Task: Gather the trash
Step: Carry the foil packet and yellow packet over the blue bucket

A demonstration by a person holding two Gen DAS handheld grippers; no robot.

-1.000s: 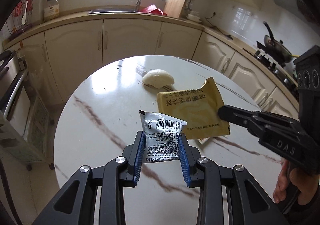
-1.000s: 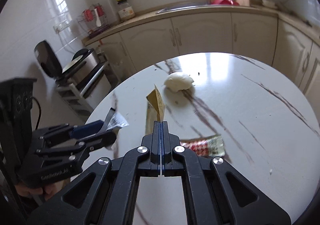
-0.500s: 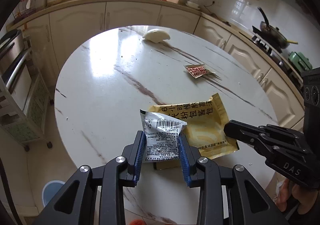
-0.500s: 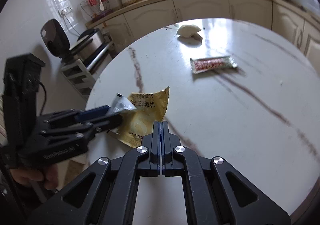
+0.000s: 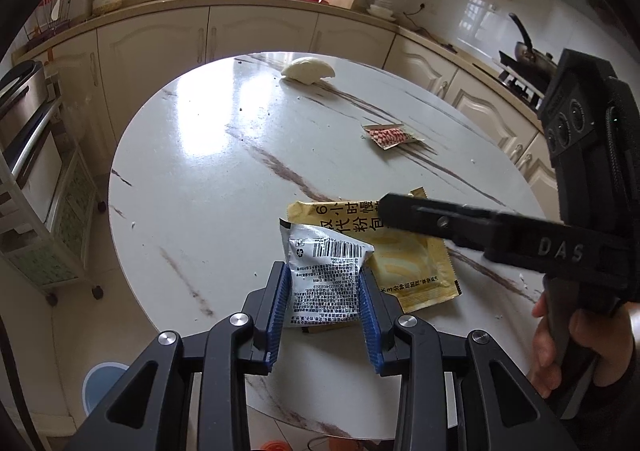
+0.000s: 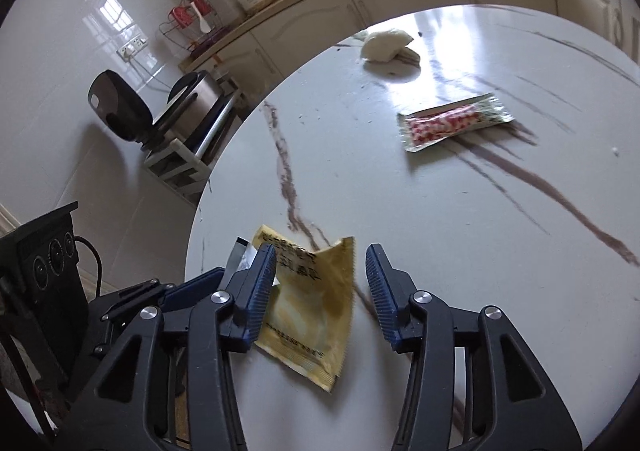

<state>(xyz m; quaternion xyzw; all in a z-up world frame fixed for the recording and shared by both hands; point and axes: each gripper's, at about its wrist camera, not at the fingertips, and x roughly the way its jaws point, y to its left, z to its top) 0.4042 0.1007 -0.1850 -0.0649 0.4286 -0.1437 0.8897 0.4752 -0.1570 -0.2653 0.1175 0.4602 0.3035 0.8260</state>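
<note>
The left gripper (image 5: 325, 305) clamps a silver wrapper (image 5: 326, 279) at six o'clock on the counter (image 5: 208, 179). The right gripper (image 6: 321, 283) is opening, its fingers (image 6: 262, 283) astride the yellow packet (image 6: 310, 311) lying there.

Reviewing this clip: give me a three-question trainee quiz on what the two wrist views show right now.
1. True or false: the left gripper grips the silver wrapper.
2. Which lies farthest from the grippers on the table? A) yellow packet B) red-and-white wrapper C) white crumpled lump
3. Fill in: the right gripper has jaws opening, and the yellow packet lies ____ them.

Key: 1 true. 2 C. 3 between, with neither pad pressing on it.
</note>
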